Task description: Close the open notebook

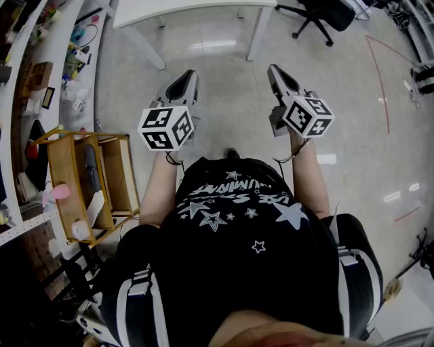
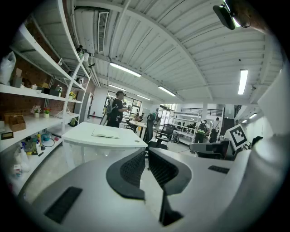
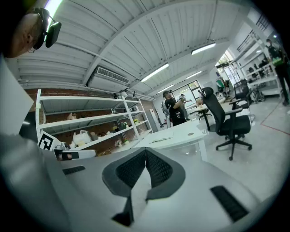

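Observation:
The open notebook (image 2: pixel 105 134) lies flat on a white table (image 2: pixel 81 140) some way ahead; in the right gripper view the notebook (image 3: pixel 161 138) shows on the same table (image 3: pixel 186 132). In the head view only the table's near edge (image 1: pixel 196 9) shows, with no notebook in sight. I hold both grippers out at chest height over the floor, well short of the table. My left gripper (image 1: pixel 183 85) has its jaws together with nothing between them (image 2: pixel 146 151). My right gripper (image 1: pixel 279 74) is likewise shut and empty (image 3: pixel 146 150).
White wall shelves (image 1: pixel 27 101) with small items run along the left, with a wooden trolley (image 1: pixel 74 176) beside my left leg. A black office chair (image 3: pixel 231 122) stands right of the table. A person (image 2: pixel 115 111) stands beyond the table, with others farther back.

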`<state>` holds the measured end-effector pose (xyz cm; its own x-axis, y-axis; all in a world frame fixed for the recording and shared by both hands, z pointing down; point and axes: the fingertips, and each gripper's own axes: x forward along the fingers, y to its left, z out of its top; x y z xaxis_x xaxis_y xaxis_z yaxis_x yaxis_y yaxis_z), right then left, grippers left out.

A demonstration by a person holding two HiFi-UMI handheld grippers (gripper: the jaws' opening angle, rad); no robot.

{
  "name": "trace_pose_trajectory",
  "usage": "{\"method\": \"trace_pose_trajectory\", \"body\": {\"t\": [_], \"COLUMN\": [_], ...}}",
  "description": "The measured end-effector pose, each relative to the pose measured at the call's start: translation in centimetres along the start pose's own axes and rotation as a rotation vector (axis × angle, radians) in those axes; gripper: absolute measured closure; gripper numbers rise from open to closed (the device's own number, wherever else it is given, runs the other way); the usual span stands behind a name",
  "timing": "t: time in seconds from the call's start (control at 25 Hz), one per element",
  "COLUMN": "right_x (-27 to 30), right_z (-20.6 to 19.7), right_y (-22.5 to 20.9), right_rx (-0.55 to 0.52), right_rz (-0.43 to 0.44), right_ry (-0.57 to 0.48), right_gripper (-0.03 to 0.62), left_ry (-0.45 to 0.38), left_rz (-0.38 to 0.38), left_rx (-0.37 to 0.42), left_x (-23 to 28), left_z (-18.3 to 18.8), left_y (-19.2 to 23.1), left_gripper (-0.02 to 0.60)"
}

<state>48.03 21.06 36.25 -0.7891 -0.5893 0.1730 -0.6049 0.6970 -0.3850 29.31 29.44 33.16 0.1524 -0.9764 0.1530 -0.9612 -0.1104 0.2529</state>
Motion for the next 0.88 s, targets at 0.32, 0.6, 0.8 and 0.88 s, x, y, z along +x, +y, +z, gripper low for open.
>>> {"method": "trace_pose_trajectory", "body": {"t": [0.32, 0.6, 0.8, 0.88], "right_x": [1.3, 4.4, 6.7, 8.4], "right_z": [-0.9, -1.6, -1.9, -1.2], "right_y": [-2.2, -2.4, -3.5, -3.3], "right_rx": [0.012, 0.016, 0.013, 0.014], "right_rz": [0.094, 0.136, 0.123, 0.113], "right_ry": [0.049, 0.09, 0.092, 0.094], "right_gripper": [0.585, 0.585, 0.585, 0.585], "left_ry": [-0.004, -0.012, -0.017, -0.021], "left_rz": [0.122, 0.169, 0.146, 0.134], "left_rx": [-0.005, -0.013, -0.008, -0.012], "left_x": [0.1, 0.7, 3.1, 4.3], "left_z": [-1.2, -1.0, -1.2, -0.2], "left_y": [0.1, 2.2, 3.4, 4.8], "left_gripper": [0.548, 0.547, 0.548, 0.548]}}
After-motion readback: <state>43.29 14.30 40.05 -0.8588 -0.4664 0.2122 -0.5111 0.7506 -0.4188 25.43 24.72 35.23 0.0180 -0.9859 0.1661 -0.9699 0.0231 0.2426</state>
